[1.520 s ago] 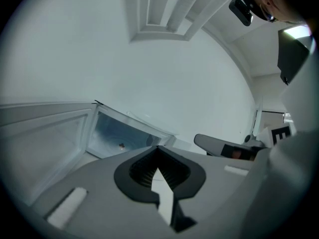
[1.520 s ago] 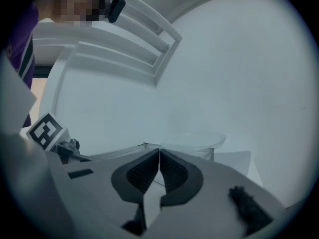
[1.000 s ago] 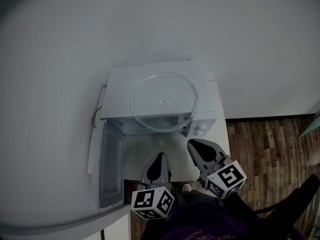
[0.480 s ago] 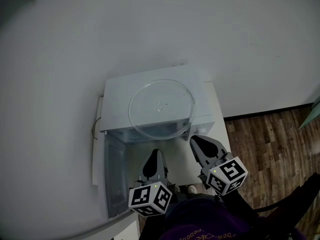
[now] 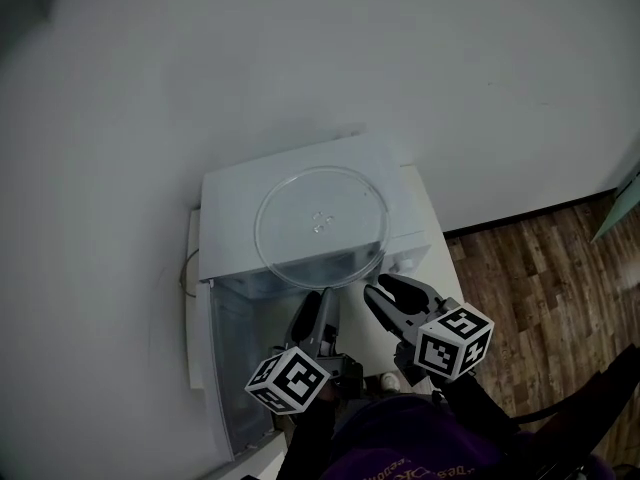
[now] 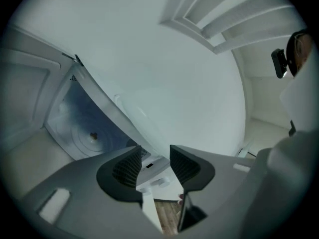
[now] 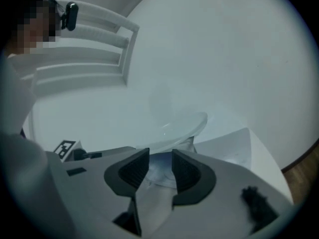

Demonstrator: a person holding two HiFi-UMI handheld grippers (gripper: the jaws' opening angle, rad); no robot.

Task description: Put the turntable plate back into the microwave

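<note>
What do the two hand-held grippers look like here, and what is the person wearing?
Both the left gripper and right gripper are grey, with two tapered fingers carrying black ribbed pads. Each bears a white cube printed with black square markers. The person wears a dark purple top. Both sets of jaws have just been opening, nothing between them.

Your microwave [image 5: 228, 203] was plain white all over, though its inside looked pale bluish in the left gripper view. The turntable plate [image 5: 320, 226] was clear glass, see-through, with only faint rings and a few bright glints. The wall [image 5: 300, 48] was flat off-white with no pattern. The floor [image 5: 540, 268] was dark brown wood planks with streaky grain, and your top [image 5: 400, 443] looked deep purple.
</note>
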